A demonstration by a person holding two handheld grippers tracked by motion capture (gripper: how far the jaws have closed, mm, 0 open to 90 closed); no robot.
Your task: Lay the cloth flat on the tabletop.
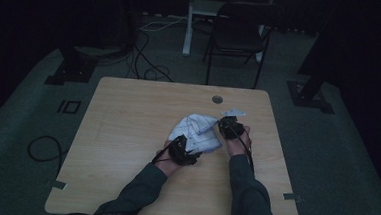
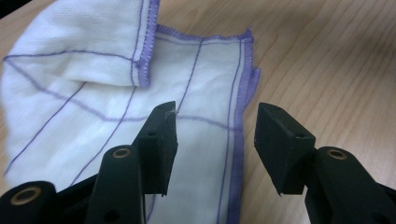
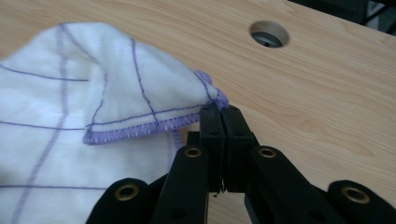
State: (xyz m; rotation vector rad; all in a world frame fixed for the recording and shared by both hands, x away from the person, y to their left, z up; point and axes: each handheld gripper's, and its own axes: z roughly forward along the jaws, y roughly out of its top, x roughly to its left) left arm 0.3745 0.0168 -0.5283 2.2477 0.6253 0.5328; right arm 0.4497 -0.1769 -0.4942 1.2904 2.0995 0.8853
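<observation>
On the worktop (image 1: 127,128), right of centre, we see a white cloth (image 1: 197,132) lying partly folded, between our two hands. It is thin woven stuff, crossed by fine purple lines in a wide grid and hemmed with purple stitching. One flap is turned over onto the rest, so a stitched corner sits on top of the lower layer in the left tool view.

Our right tool (image 3: 219,114) is clenched on a hemmed corner of the cloth (image 3: 70,93), jaws pressed together with the purple edge pinched at their tips, and that corner is lifted a little off the wood. Our left tool (image 2: 215,126) is released: its jaws stand apart above the cloth (image 2: 93,93), one over the white weave, the other over bare wood, with the purple hem running between them and nothing gripped.

Beyond the cloth we see a round cable hole (image 1: 217,99) near the far edge. Bare wood spreads wide to the left and toward the near edge; the right edge lies near our right hand (image 1: 237,143). A chair (image 1: 238,35) stands on the floor past the far edge.
</observation>
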